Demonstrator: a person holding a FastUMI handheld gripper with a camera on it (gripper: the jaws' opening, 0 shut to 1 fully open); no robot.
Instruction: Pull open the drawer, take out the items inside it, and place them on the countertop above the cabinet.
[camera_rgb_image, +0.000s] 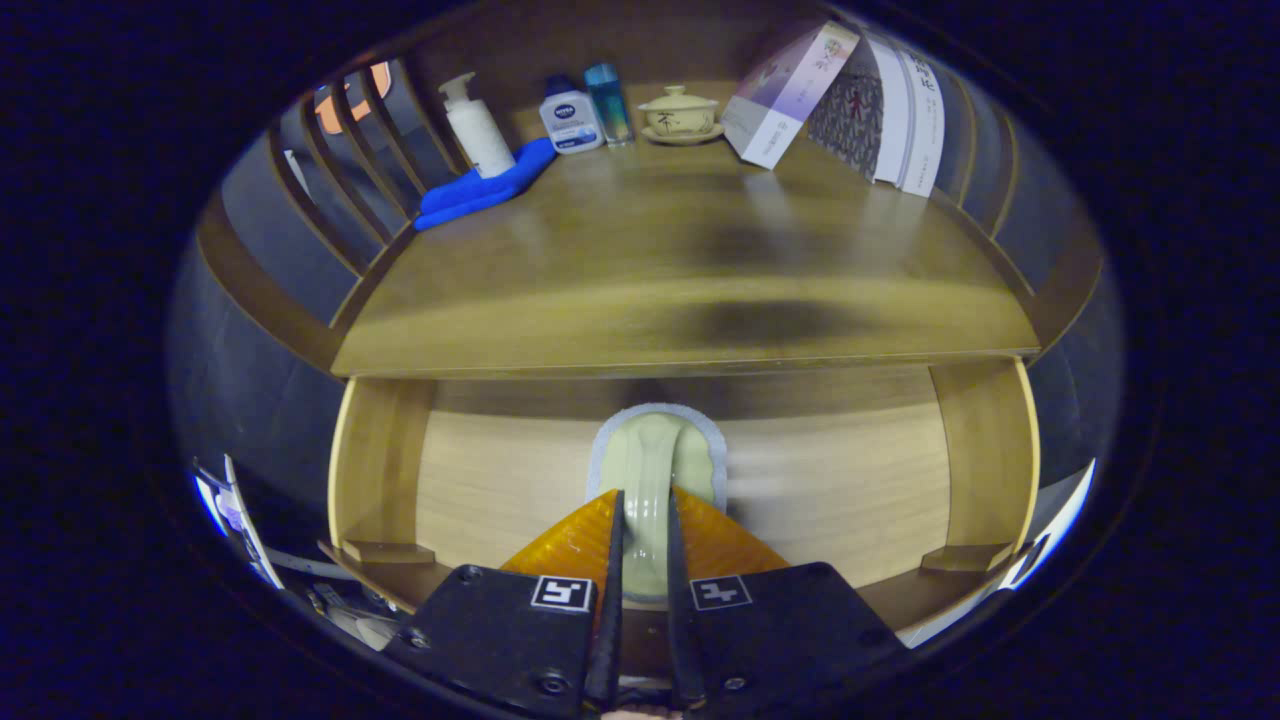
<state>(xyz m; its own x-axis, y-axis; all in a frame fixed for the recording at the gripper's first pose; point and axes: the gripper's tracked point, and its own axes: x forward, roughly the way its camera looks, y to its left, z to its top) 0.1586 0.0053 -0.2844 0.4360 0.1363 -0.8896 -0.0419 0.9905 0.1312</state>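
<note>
The wooden drawer (840, 490) stands pulled open beneath the countertop (650, 270). A pale green cloth with a grey border (655, 445) is bunched into a fold that runs down between my fingers. My gripper (645, 500) is shut on that fold, over the middle of the drawer. The cloth's far end spreads out just beyond the fingertips, above the drawer floor. I cannot tell whether the cloth still touches the floor. The rest of the drawer floor shows bare wood.
Along the back of the countertop stand a white pump bottle (476, 125), a blue folded cloth (480, 190), a white bottle with a blue cap (570, 118), a slim blue bottle (608, 102), a lidded cup on a saucer (680, 115), a leaning box (790, 95) and upright booklets (900, 115). Slatted rails flank both sides.
</note>
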